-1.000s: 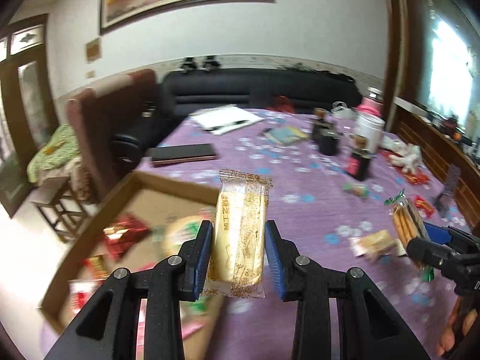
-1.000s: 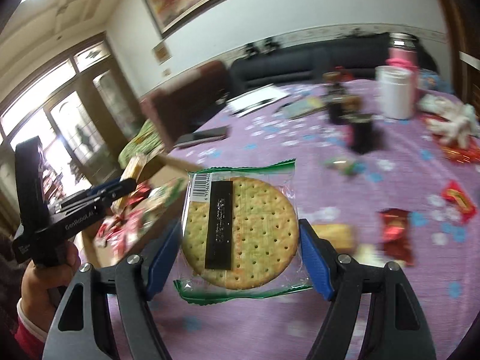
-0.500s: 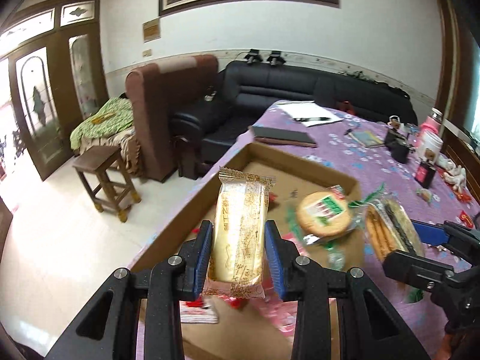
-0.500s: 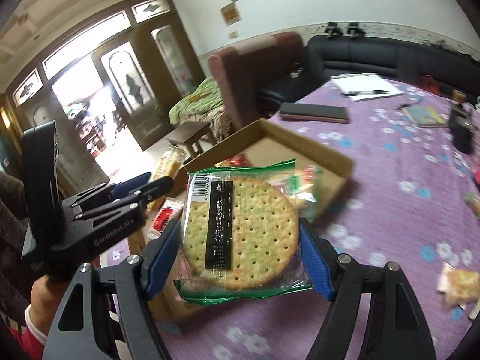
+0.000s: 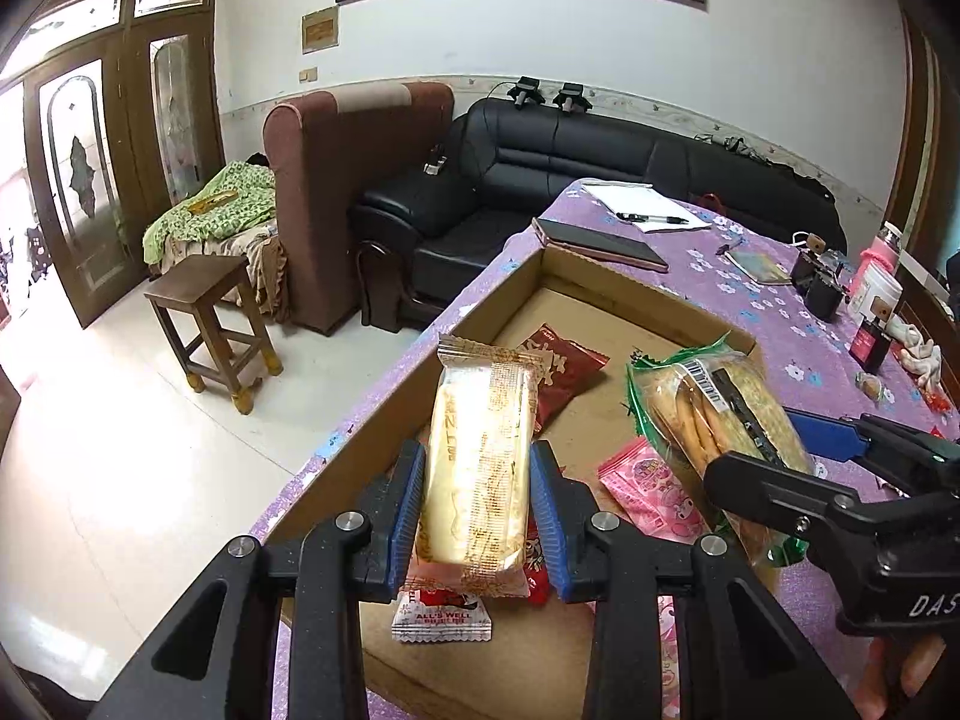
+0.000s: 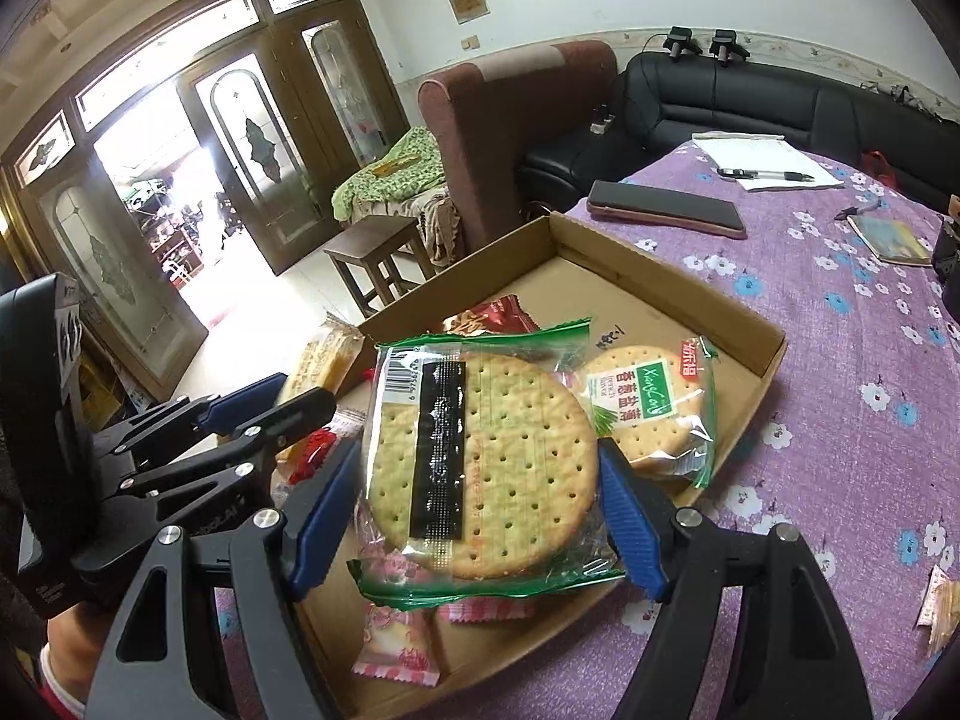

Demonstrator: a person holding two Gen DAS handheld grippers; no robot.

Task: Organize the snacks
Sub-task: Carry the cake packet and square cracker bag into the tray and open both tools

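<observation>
My left gripper is shut on a yellow wrapped cake bar and holds it above the near left part of a shallow cardboard box. My right gripper is shut on a green-edged pack of round crackers, held over the same box. The cracker pack also shows in the left wrist view. In the box lie a second cracker pack, a red packet, pink packets and a white sachet.
The box sits at the corner of a table with a purple flowered cloth. Beyond it lie a dark notebook, paper with a pen and cups. A stool, armchair and black sofa stand past the table edge.
Both grippers have swung left from the table's middle to over the box and come lower, each still holding its snack. The box now fills the views.
</observation>
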